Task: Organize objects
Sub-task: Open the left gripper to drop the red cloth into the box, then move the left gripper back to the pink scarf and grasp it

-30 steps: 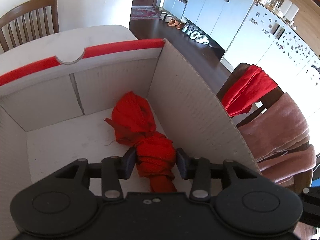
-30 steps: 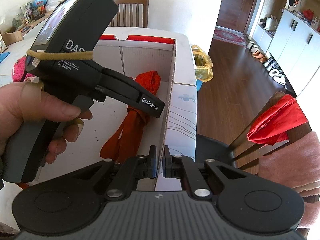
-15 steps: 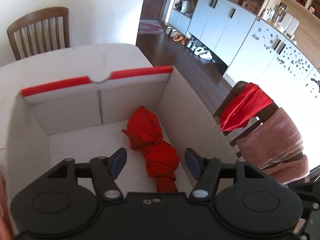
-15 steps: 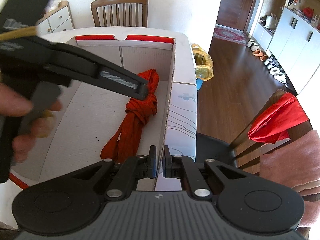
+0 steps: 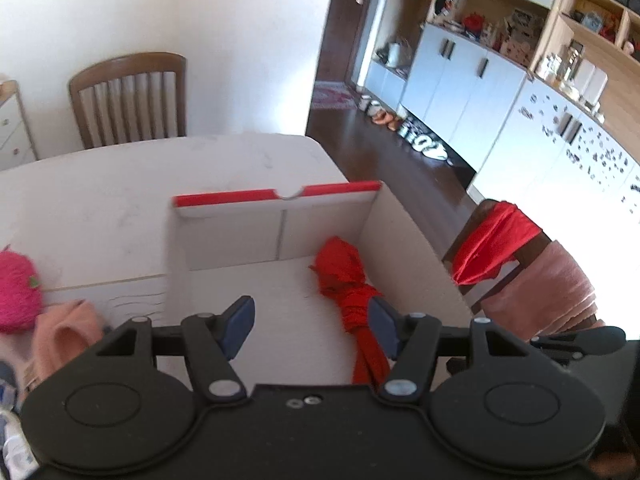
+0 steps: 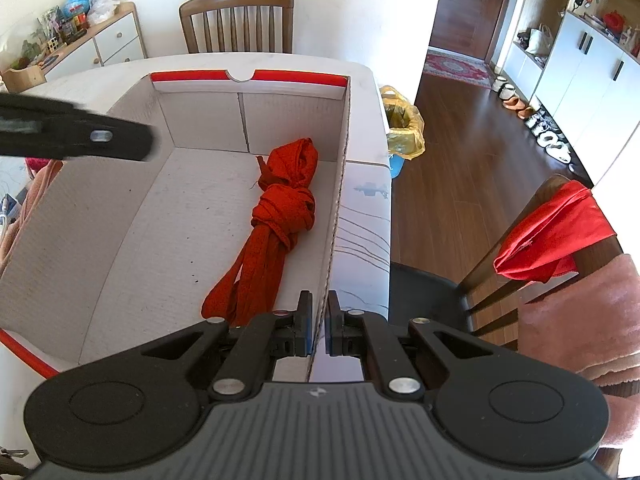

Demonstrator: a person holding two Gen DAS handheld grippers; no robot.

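Observation:
A knotted red scarf (image 6: 280,220) lies on the floor of the white cardboard box (image 6: 192,120), close to its right wall; the same scarf (image 5: 352,292) shows in the left wrist view. My left gripper (image 5: 310,330) hangs open above the box with nothing between its fingers. The box's right wall (image 6: 338,200) runs between the pads of my right gripper (image 6: 318,328), which is shut on it near the front corner. The left tool's dark body (image 6: 76,136) crosses the upper left of the right wrist view.
The box stands on a white table (image 5: 100,196). A pink fuzzy item (image 5: 16,292) and a peach cloth (image 5: 64,340) lie left of the box. A wooden chair (image 6: 236,20) stands behind the table; another chair (image 6: 560,248) at the right carries red and pink cloths.
My left gripper let go of the red scarf, opened wide and rose up and back out of the box. The scarf stays on the box floor. The right gripper has not moved.

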